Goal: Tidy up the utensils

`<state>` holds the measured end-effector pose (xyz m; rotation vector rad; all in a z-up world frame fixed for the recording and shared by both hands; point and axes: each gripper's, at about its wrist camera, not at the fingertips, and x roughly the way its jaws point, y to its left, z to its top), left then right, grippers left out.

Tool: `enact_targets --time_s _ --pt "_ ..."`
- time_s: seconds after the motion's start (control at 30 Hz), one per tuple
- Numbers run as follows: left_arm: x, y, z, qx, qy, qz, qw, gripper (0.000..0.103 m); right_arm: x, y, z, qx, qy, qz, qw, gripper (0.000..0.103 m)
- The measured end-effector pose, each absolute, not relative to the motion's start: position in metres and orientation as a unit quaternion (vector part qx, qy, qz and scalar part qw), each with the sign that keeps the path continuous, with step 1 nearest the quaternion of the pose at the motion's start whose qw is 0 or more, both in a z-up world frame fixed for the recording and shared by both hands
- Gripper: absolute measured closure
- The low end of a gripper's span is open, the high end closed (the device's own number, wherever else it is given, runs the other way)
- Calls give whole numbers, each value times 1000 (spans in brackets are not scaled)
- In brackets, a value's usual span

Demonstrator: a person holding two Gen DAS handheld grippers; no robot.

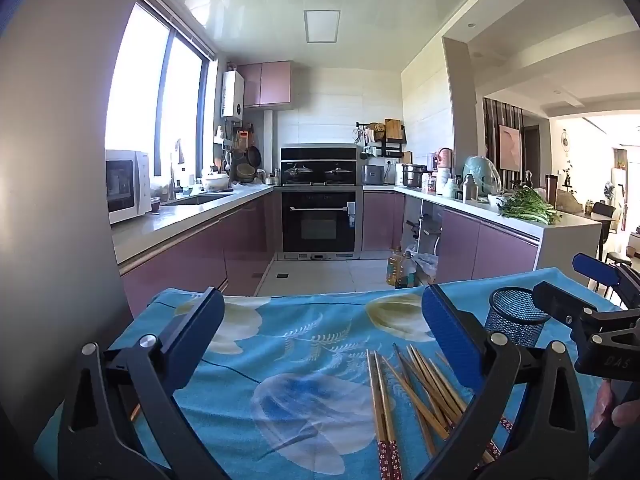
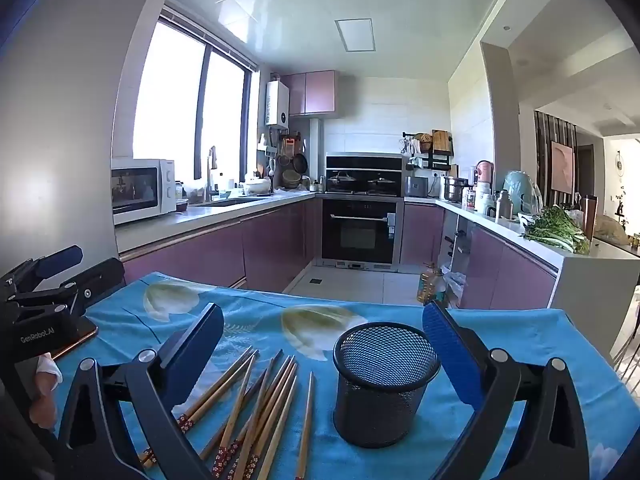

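You are facing a kitchen with mauve cabinets, and right in front of you is a table under a blue floral cloth — everything for the task sits on it. Further back, a built-in oven stands at the far wall, a white microwave on the counter by the window, and a bunch of leafy greens on the counter to the right.

Your left gripper hangs over the cloth with its jaws spread wide and nothing between them but bare fabric. Your right gripper is likewise released, jaws fully apart; the black mesh cup stands upright between its fingers, nearer the right-hand one, and no pad presses on it.

The chopsticks lie loose in a scattered fan on the cloth just left of the cup — wooden, with red patterned ends toward you. In the left wrist view the same chopsticks lie partly under your left gripper's right finger.
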<state>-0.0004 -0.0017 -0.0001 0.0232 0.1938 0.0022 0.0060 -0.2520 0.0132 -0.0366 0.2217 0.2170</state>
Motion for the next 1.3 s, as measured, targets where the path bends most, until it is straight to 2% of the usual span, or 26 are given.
enact_targets --time_s 1.3 --pt "-9 -7 1 8 73 -8 997 6 1 -254 17 -12 101 105 989 7"
